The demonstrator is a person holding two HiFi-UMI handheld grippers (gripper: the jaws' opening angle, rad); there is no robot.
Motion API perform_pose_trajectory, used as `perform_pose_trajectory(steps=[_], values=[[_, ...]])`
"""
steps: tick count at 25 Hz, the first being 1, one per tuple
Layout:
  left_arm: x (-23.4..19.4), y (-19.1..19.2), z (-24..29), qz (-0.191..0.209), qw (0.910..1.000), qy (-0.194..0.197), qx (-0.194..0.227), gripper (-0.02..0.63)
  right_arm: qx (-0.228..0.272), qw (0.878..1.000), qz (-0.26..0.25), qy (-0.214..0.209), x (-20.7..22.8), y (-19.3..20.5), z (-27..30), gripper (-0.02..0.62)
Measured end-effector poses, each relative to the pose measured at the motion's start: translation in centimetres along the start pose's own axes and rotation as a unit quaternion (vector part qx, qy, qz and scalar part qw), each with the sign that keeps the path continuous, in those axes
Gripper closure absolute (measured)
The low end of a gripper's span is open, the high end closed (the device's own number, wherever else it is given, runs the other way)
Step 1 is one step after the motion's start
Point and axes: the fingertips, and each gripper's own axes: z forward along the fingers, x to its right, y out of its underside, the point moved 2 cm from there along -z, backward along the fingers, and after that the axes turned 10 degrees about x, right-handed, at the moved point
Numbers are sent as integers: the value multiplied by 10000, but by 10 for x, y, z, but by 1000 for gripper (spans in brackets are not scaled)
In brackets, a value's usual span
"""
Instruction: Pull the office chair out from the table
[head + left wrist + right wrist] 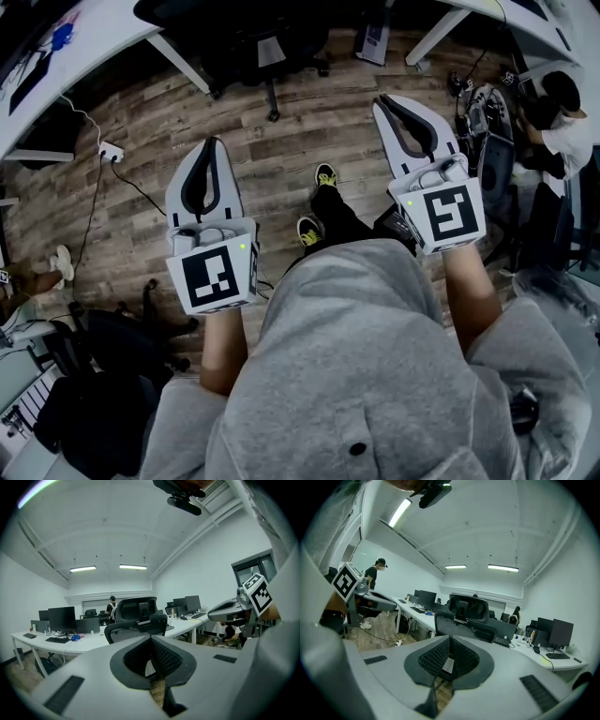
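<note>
The black office chair (267, 42) stands tucked in at the white table (94, 28) at the top of the head view, with its wheeled base on the wood floor. Both grippers are held level in front of me, short of the chair and touching nothing. My left gripper (214, 142) is shut and empty. My right gripper (384, 99) is shut and empty too, a little further forward. The left gripper view has the chair's mesh back (136, 623) straight ahead beyond the closed jaws (151, 639). Seen from the right gripper (449, 638), the chair's back and headrest (466, 613) also lie ahead.
A power strip (111, 151) with a cable lies on the floor at the left. A person (562, 122) crouches by equipment at the right. A dark chair and bags (103, 375) stand at my lower left. Monitors (61, 618) sit on the table.
</note>
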Motion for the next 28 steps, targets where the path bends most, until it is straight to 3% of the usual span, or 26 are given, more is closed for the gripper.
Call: perform_pose_trajectory(steps=[8,28], values=[[2,0,46,3,10000,44,-76,592,31,9999,109,45,37,12,26,552],[7,-17,168,465,9987,-94,-200,592,278,9994,187,-85,139,32,100,552]])
